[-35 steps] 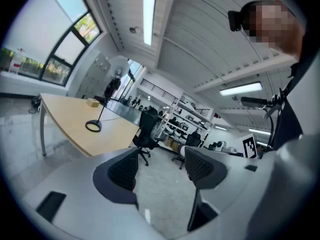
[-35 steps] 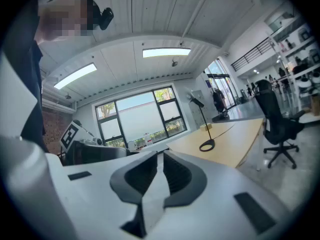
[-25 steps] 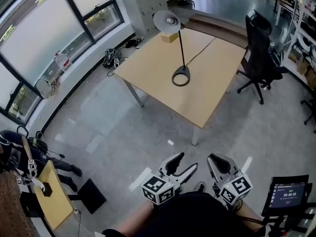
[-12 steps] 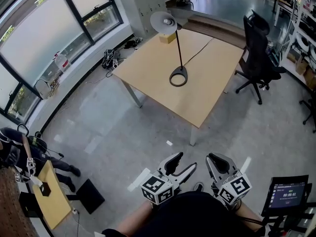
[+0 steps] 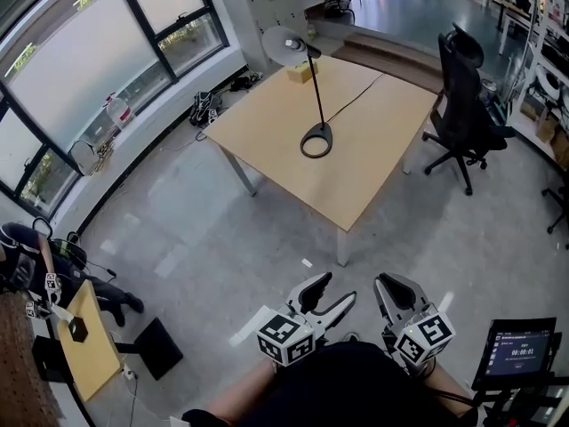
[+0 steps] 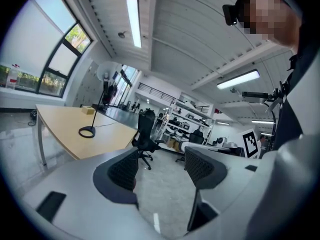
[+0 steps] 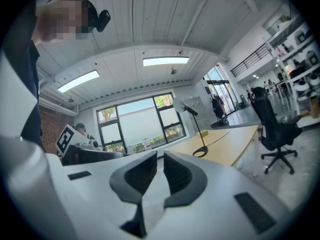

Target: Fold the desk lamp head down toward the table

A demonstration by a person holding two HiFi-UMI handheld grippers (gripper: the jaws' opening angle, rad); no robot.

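Where the lamp is: The desk lamp (image 5: 313, 87) is standing upright on the tabletop (image 5: 267, 123), well away from you. Its round head (image 5: 283, 43) is sitting up high and its ring foot (image 5: 316, 140) is lying flat on the wood
Left tongs: You are holding the left tongs (image 6: 161, 164) spread wide, and only floor is showing between them
Right tongs: You are holding the right tongs (image 7: 160, 159) almost pressed together, with just a thin slit, and they are pinching nothing
How far along: Nothing is touching the lamp, so I think the folding is not starting yet
Tipping: The pole is looking thin and the foot small. If you are pushing the head down with one tongs only, the foot may be lifting and the whole lamp may be falling over
Slipping: The head is looking smooth and round, so the tongs may be sliding off it
Cable: A black cable (image 5: 356, 96) is running from the foot across the wood, and it may be catching on your tongs
Box: A small box (image 5: 303, 71) is sitting near the far edge, and a swinging head may be knocking it
Chair: A black chair (image 5: 464, 96) is standing beside the tabletop, and you may be bumping into it
Writing: The marker cube (image 5: 286, 339) on each tongs is showing black and white squares, no words. A small screen (image 5: 521, 350) is showing numbers like a clock, too tiny for me to read. I am seeing no brand name on the lamp
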